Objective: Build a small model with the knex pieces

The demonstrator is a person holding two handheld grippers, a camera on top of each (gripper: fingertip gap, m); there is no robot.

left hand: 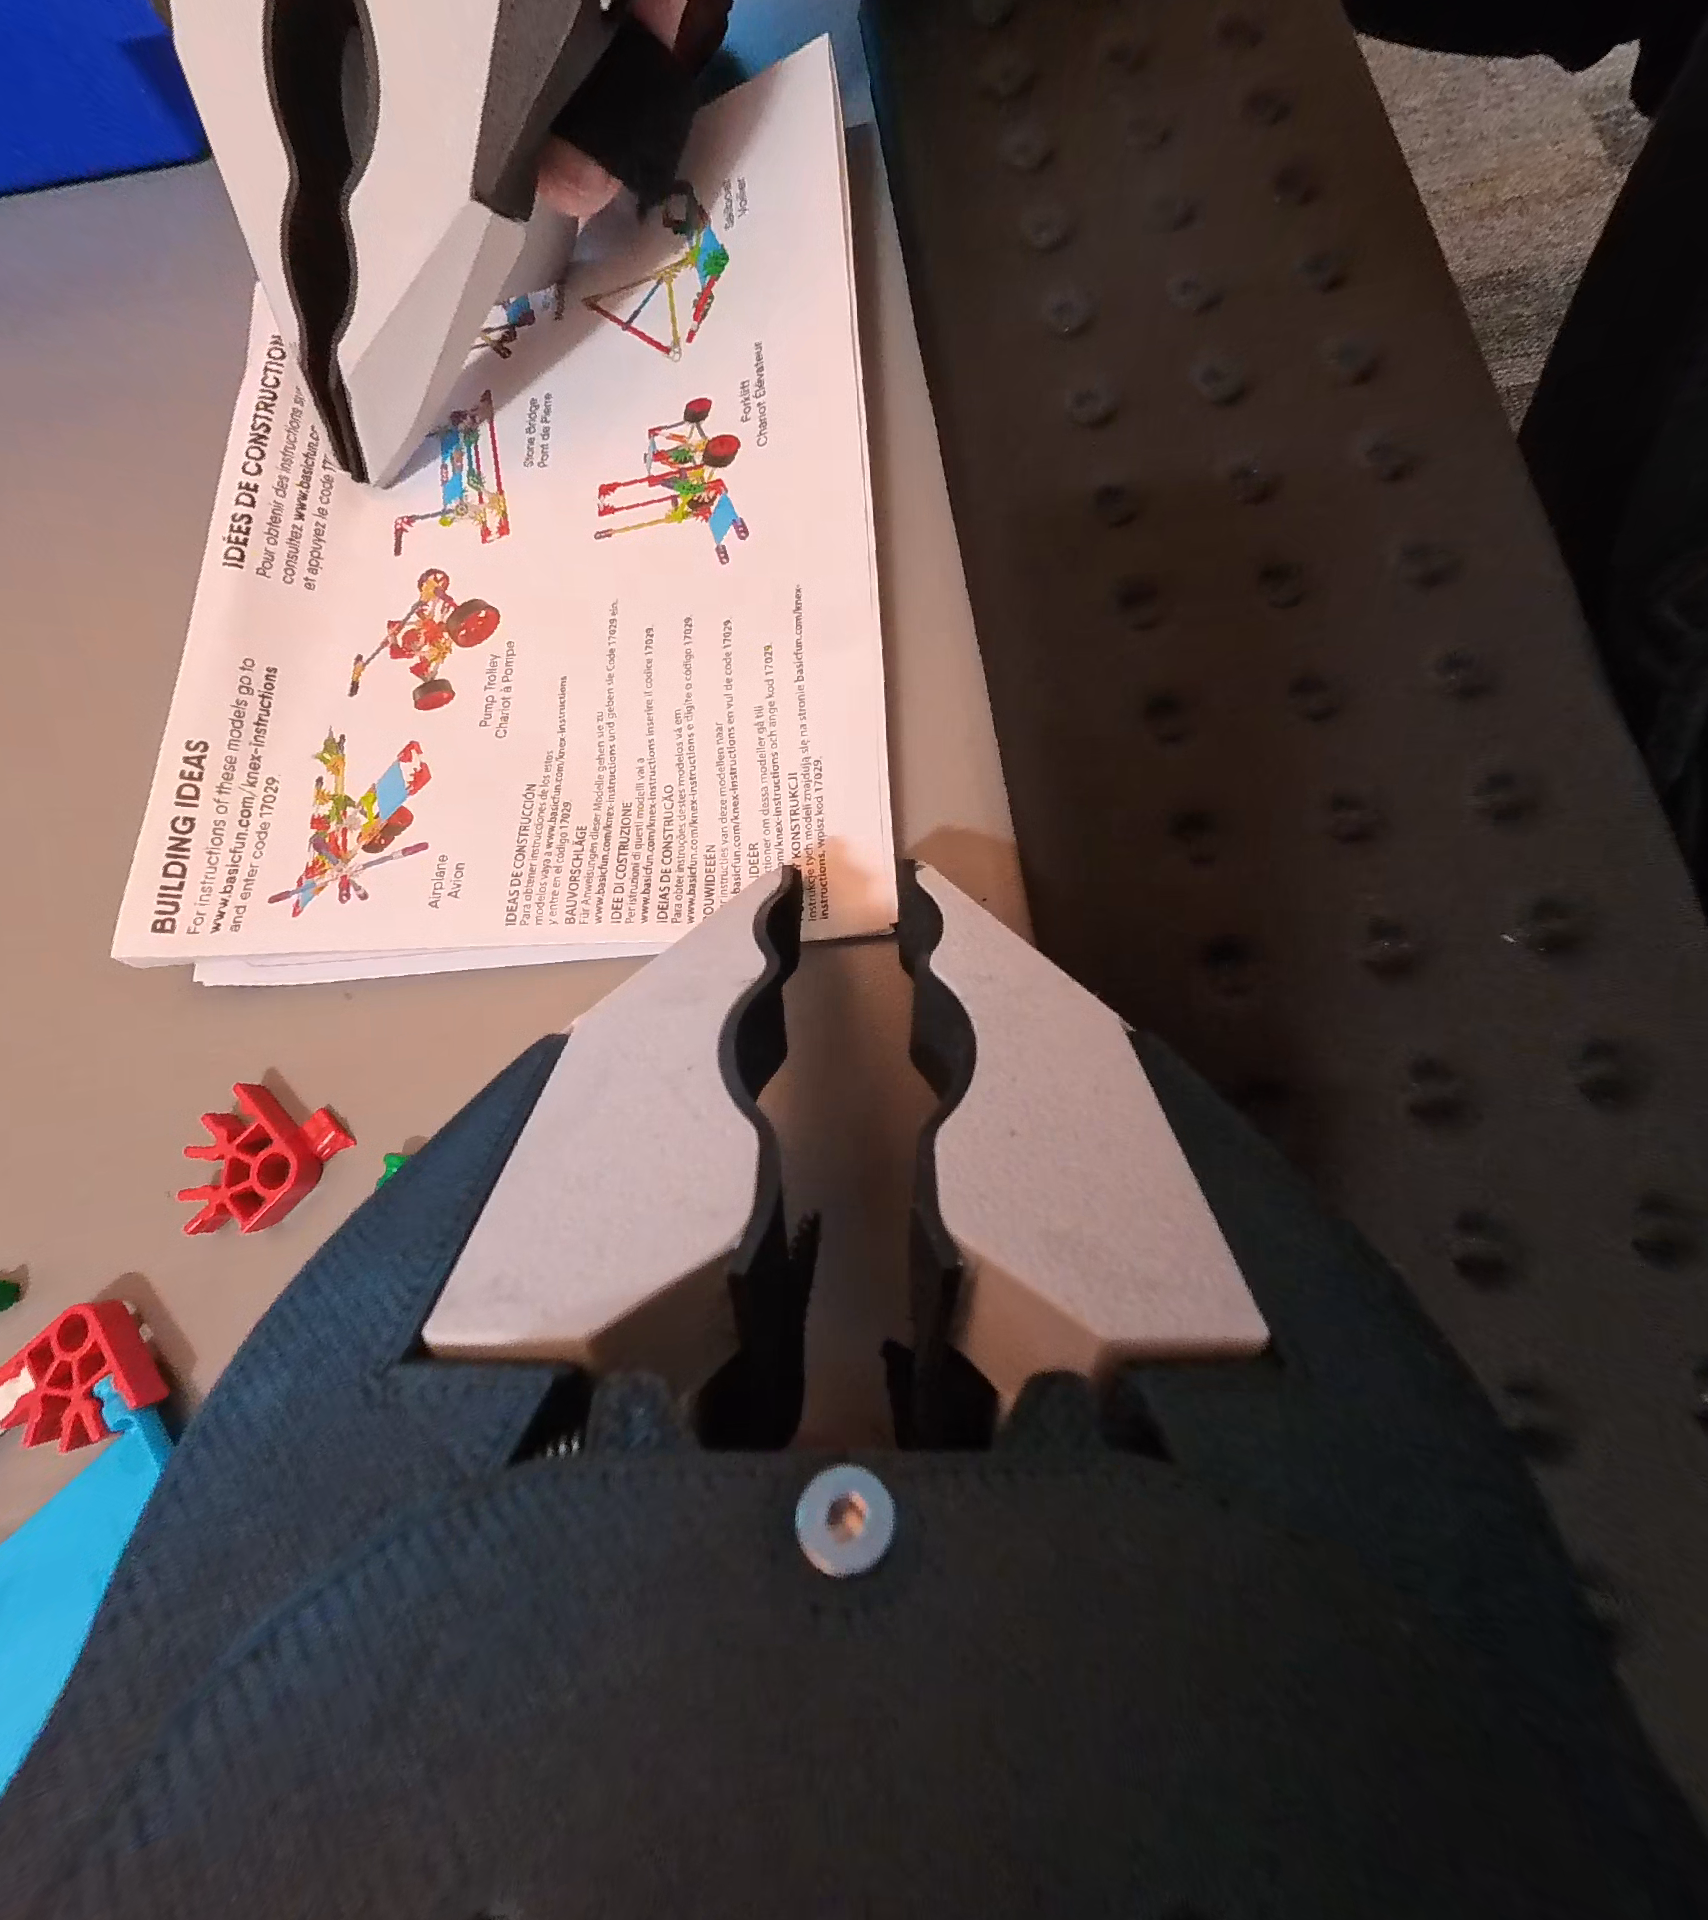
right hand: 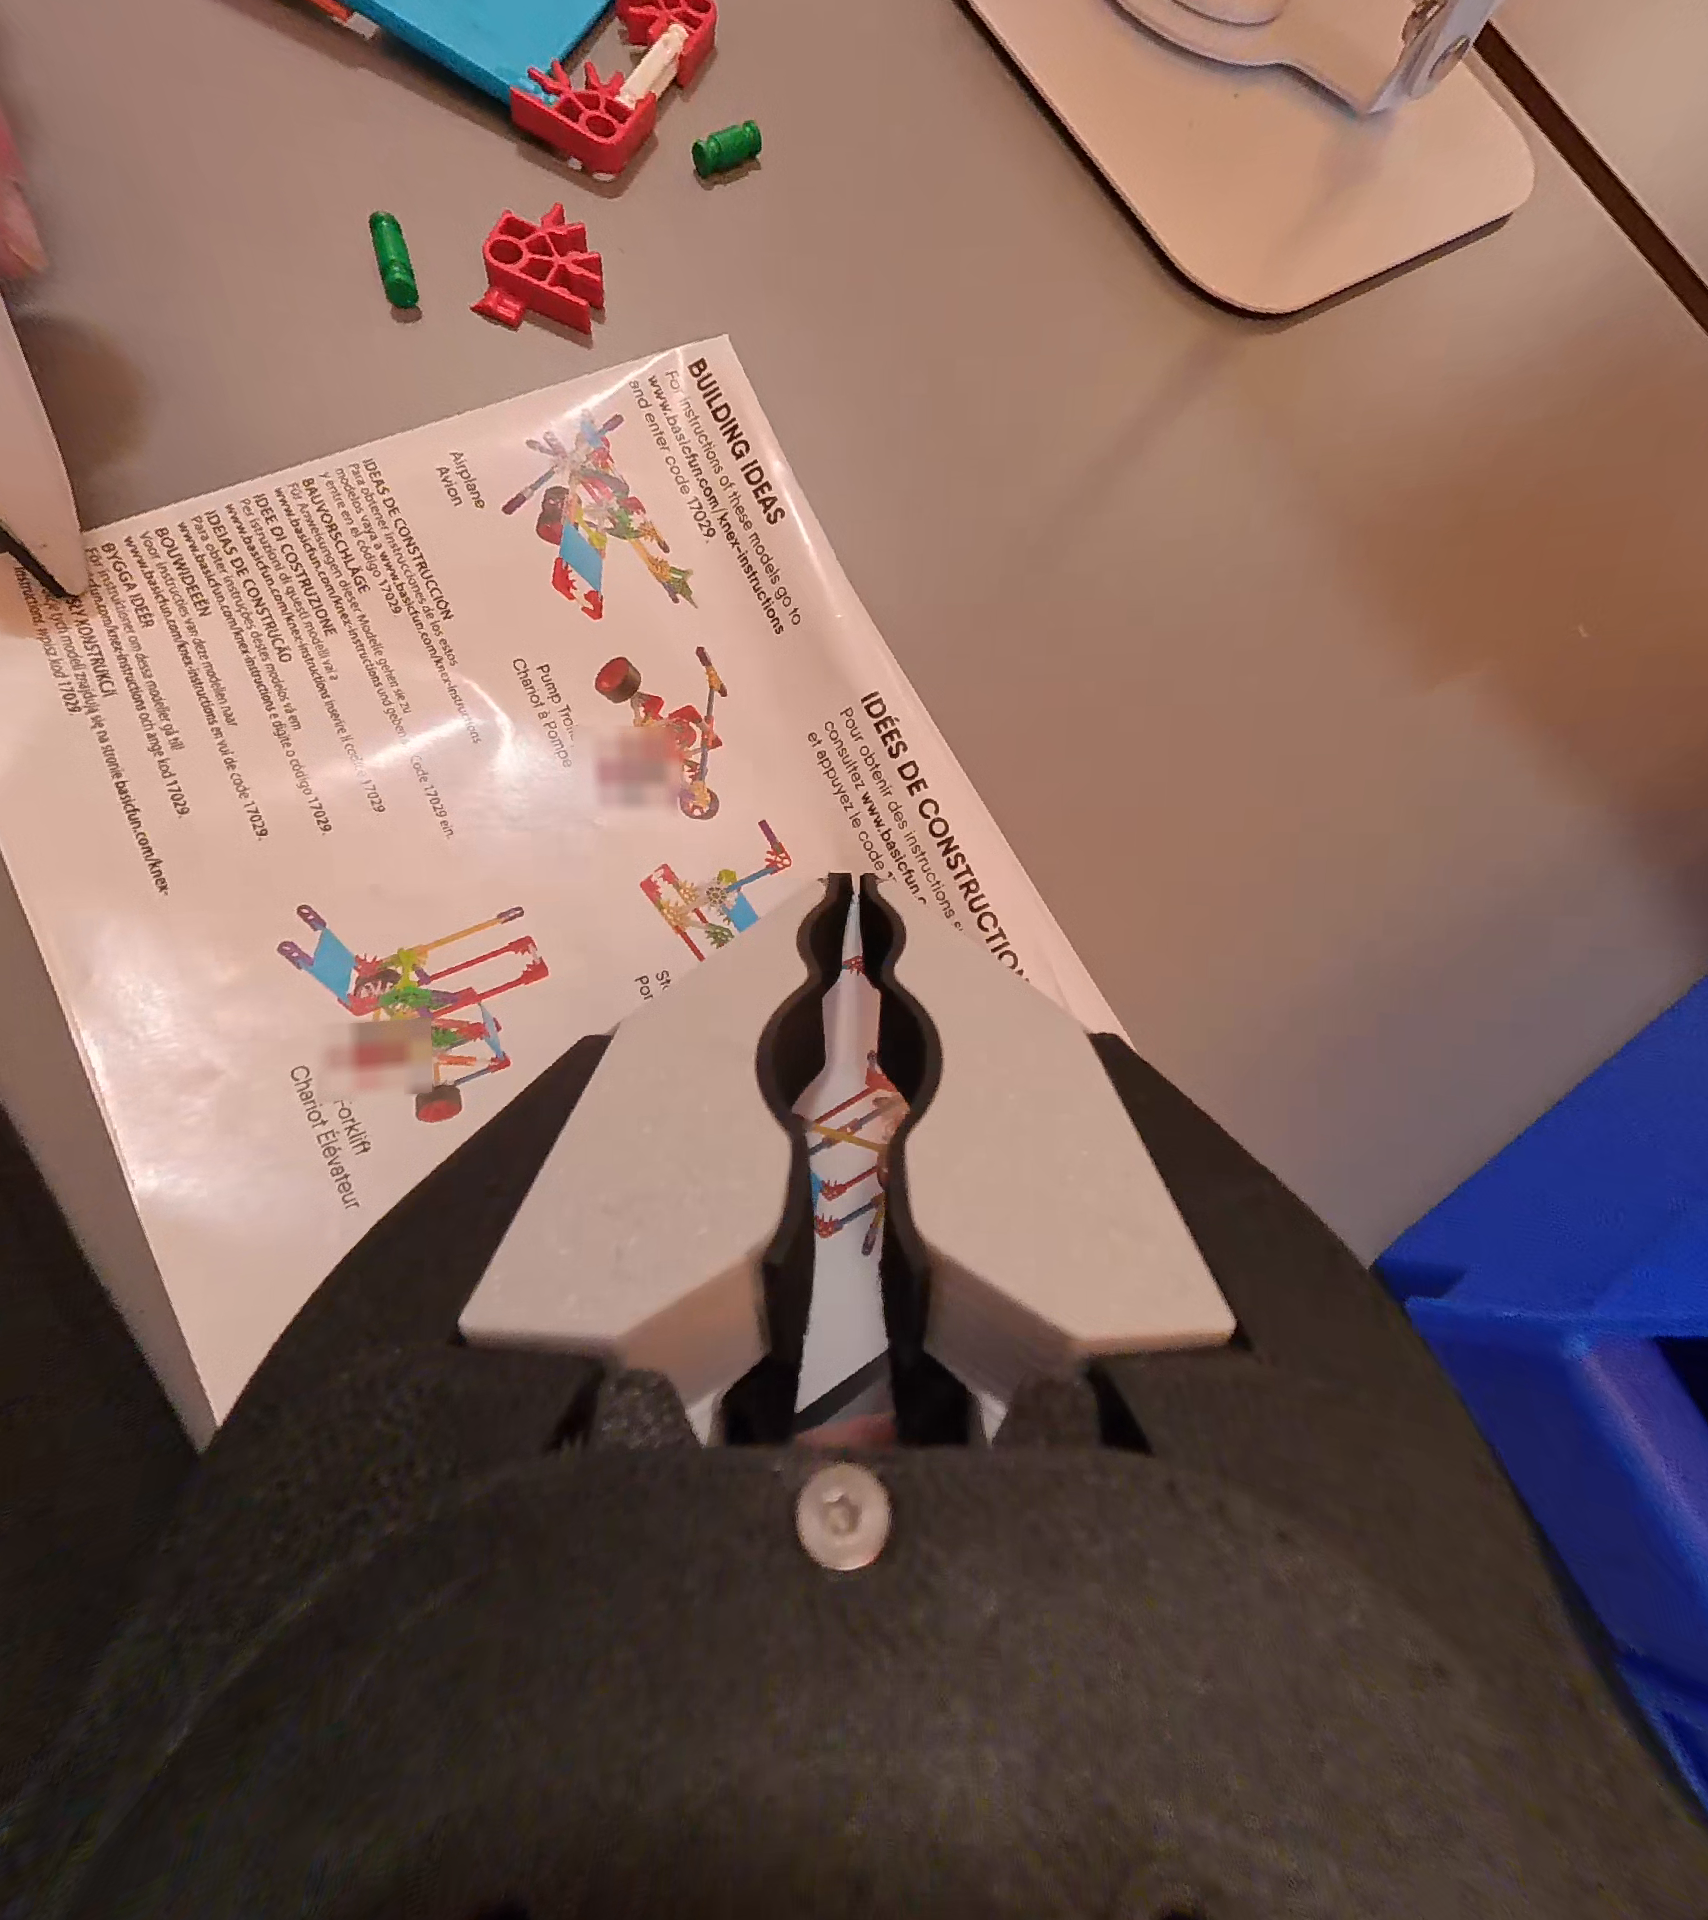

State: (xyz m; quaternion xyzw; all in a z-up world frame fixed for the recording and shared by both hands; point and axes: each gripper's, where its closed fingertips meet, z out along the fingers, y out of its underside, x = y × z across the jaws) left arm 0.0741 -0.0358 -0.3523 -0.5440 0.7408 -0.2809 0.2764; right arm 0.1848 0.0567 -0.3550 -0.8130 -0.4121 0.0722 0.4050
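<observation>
Right wrist view: right gripper (right hand: 852,883) jaws closed, pressed on booklet (right hand: 434,790) at 12, pinning it. Left gripper (left hand: 845,883) jaws apart, empty, at booklet corner; red connector (left hand: 252,1164) at 9 on counter (left hand: 50,623).

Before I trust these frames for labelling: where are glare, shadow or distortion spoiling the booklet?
Right wrist view: ceiling light glares in streaks across the glossy booklet, washing out some print; two small mosaic patches overlay its pictures. Left wrist view: booklet evenly lit and sharp, the right gripper casting little shadow; wide-angle bending curves the dark studded surface. The left gripper is in focus.

Left gripper (left hand: 848,883) parted; right gripper (right hand: 852,883) (seemingly) closed.
</observation>
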